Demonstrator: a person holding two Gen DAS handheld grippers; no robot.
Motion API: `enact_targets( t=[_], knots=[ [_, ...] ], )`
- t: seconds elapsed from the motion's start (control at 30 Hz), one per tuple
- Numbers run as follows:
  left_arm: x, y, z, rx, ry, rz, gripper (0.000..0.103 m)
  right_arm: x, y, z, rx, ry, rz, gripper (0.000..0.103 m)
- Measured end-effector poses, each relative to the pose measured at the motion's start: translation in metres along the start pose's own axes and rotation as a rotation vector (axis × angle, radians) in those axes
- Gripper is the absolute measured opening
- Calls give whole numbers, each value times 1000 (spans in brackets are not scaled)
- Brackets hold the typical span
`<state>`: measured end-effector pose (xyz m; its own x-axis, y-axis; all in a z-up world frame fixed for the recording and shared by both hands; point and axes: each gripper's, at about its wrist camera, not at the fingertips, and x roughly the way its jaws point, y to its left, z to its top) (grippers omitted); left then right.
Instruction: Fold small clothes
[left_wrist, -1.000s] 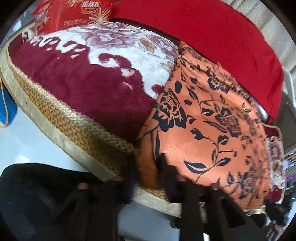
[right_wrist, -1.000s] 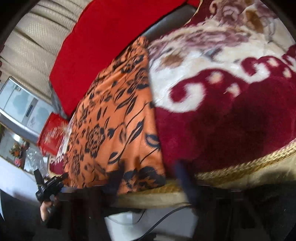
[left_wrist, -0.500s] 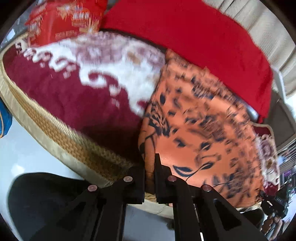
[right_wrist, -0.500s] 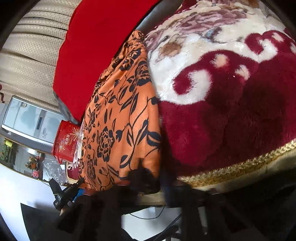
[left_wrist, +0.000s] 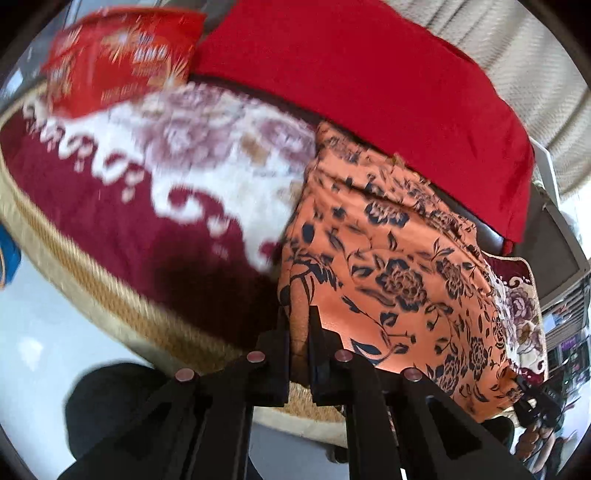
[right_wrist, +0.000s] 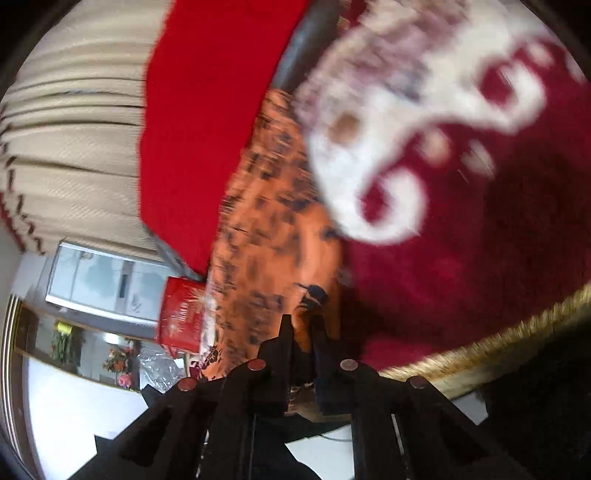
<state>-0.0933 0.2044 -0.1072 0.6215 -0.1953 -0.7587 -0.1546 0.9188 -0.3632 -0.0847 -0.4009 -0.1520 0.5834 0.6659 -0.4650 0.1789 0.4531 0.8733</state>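
Note:
An orange garment with a black flower print (left_wrist: 391, 273) lies on a plush maroon and white blanket (left_wrist: 155, 206). My left gripper (left_wrist: 298, 328) is shut on the garment's near left corner, the cloth pinched between its black fingers. In the right wrist view, my right gripper (right_wrist: 303, 332) is shut on the garment's other near corner (right_wrist: 273, 236), lifted a little off the blanket (right_wrist: 461, 236). That view is blurred by motion. The right gripper also shows in the left wrist view (left_wrist: 535, 410) at the garment's far right edge.
A red cushion (left_wrist: 369, 81) lies behind the garment. A red printed box (left_wrist: 118, 59) stands at the back left. The blanket's gold woven border (left_wrist: 110, 310) runs along the near edge. A ribbed beige curtain (right_wrist: 74, 140) and a white appliance (right_wrist: 110, 280) are beyond.
Both grippers have closed on the garment's near corners and begun to lift them. The near edge of the garment has risen off the blanket, and both views have swung upward.

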Motion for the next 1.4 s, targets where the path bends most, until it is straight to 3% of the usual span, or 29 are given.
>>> enact_targets(
  t=[0.17,0.33,0.47,0.67,0.77,0.83,0.97,1.0,1.03,1.07,1.1,1.13,1.17,1.23,1.3,1.4],
  knots=[
    [26,-2,7,0,95,28,8,11,-11,6,25,44,-47,9],
    [2,-30,64,79,-25,-29,8,15,28,33,-70,45,-30,8],
    [6,-61,126,148,-117,-66,8,25,70,91,-167,-3,10,8],
    [67,-87,216,160,-180,-65,8,65,110,208,-211,-121,39,7],
    [131,-87,248,133,-133,-26,8,100,105,260,-165,-151,0,7],
    [185,-85,260,128,-41,46,10,133,95,288,-158,-140,-38,10],
    [240,-74,266,65,83,71,16,188,50,318,34,-45,-111,11],
    [240,-72,268,51,89,55,23,192,46,319,44,-47,-167,15],
    [236,-70,270,34,83,25,30,191,47,318,29,-48,-182,26],
    [228,-68,272,25,61,12,53,189,48,317,18,-48,-178,37],
    [216,-66,273,16,16,26,76,182,51,314,8,-62,-175,77],
    [198,-61,275,-2,-61,48,83,172,52,311,4,-91,-175,91],
    [178,-55,273,-27,-138,61,87,161,54,308,-2,-132,-174,95],
    [151,-41,266,-74,-191,50,87,132,59,295,-7,-178,-138,95],
    [123,-27,243,-128,-214,-10,87,106,63,271,-11,-204,-88,95],
    [100,-24,188,-124,-204,-60,87,77,72,206,-27,-195,-10,95]
  ],
)
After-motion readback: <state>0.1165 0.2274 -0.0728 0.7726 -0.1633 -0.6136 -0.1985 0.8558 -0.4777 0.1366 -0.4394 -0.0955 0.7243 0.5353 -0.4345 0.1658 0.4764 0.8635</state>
